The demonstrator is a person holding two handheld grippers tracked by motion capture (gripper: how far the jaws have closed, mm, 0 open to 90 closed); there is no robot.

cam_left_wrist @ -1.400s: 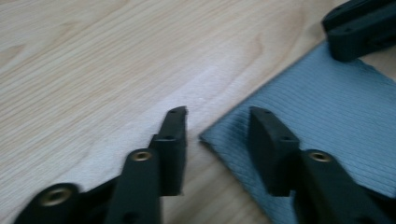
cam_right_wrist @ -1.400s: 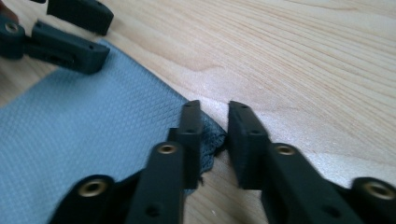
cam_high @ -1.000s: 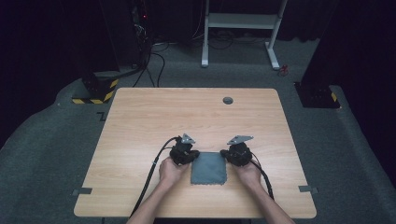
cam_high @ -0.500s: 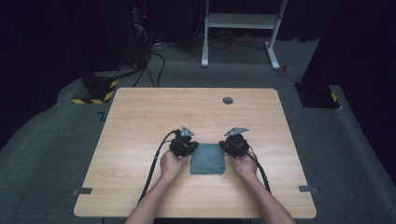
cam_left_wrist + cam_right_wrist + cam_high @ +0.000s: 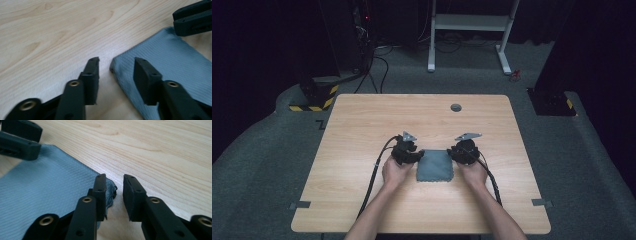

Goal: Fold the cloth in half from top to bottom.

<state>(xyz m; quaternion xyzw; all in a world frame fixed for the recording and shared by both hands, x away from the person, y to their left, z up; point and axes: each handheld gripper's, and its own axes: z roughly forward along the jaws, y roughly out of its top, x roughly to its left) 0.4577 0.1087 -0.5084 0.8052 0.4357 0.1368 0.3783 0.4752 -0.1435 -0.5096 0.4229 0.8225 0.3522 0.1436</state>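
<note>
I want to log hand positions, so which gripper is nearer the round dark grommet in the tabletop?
Right. The right gripper sits almost straight below the grommet; the left gripper is farther left.

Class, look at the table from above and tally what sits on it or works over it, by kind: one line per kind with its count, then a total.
Cloth: 1
Tools: 2, left, right
Hands: 2, left, right
Grommet in the table top: 1
Total: 6

No readable text, labels, brands, numbers or signs on anything in view
</note>
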